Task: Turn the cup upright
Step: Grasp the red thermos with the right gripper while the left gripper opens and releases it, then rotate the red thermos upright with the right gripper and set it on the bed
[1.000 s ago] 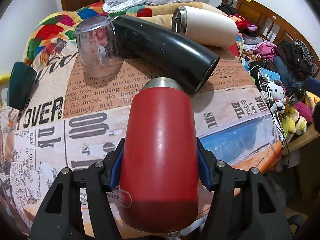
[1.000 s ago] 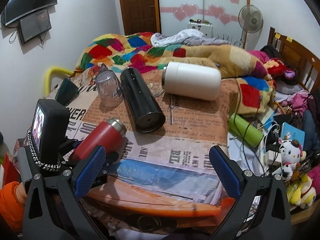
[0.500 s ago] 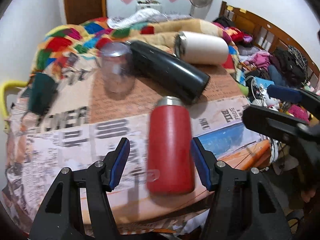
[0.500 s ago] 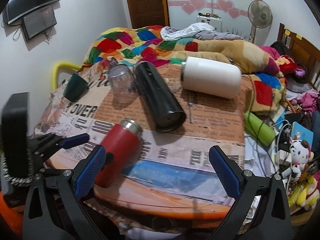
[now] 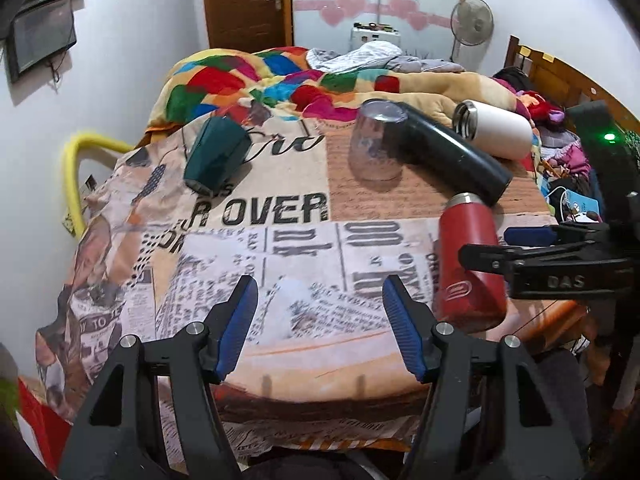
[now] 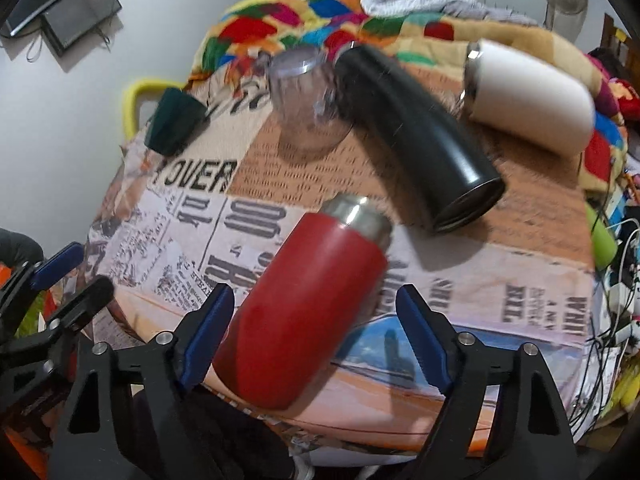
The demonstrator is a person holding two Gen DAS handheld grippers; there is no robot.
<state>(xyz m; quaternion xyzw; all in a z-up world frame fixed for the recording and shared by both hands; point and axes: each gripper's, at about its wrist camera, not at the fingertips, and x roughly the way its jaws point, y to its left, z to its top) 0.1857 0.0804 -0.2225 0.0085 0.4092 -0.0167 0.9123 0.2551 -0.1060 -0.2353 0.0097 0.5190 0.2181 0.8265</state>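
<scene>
A red cup [image 5: 468, 264] with a steel rim lies on its side near the table's front right edge; it also shows in the right wrist view [image 6: 304, 304]. My left gripper [image 5: 320, 328] is open and empty, to the left of the red cup. My right gripper [image 6: 316, 344] is open with its blue pads on either side of the red cup's base, not closed on it. It shows in the left wrist view [image 5: 548, 252] beside the red cup.
A black cup [image 6: 416, 136] and a white cup [image 6: 528, 96] lie on their sides further back. A clear glass [image 6: 304, 100] and a dark green cup [image 6: 172, 120] stand upside down. The table [image 5: 280, 240] has a newsprint cloth. A bed lies behind.
My left gripper let go of the red cup and moved back and left. My right gripper moved in around the red cup, which stays lying on the table.
</scene>
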